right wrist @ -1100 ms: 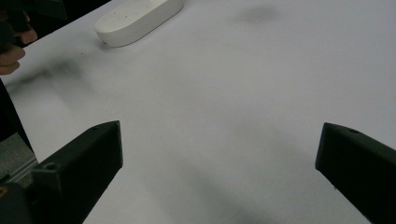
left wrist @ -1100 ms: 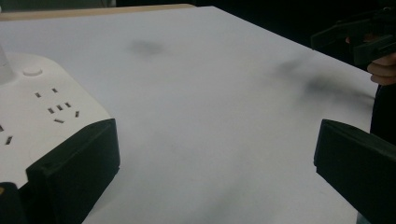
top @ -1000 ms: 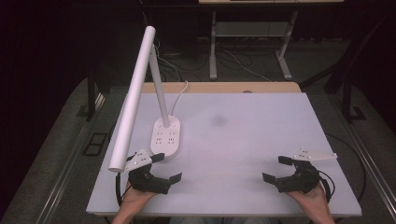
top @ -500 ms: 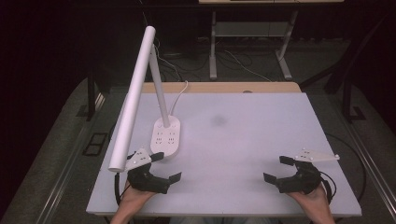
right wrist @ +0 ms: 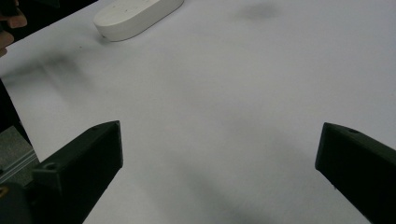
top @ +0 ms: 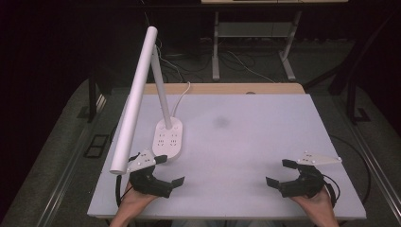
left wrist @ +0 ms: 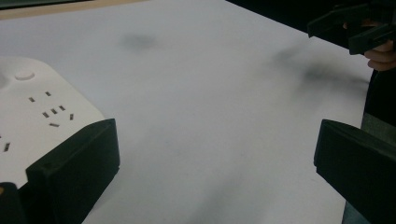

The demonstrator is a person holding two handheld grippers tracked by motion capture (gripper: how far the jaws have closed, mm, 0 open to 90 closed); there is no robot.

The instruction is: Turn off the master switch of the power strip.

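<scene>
- Since a second ago, our left gripper (top: 169, 170) has edged slightly toward the lamp (top: 168, 137); fingers of both grippers stay spread, empty.
- The lamp's white oval base runs lengthwise away from us on the table (top: 246, 142); its tube head slants down toward us.
- Right gripper (top: 280, 172) rests well apart.

Smooth white plastic lamp base (top: 168, 138)

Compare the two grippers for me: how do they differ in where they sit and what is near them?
The left gripper sits close beside the lamp base, under the tip of the lamp's white tube; the right gripper has only bare table around it. The left gripper's grey plate tilts toward the lamp, while the right's points to the table's right edge. Both have jaws open and hold nothing.
</scene>
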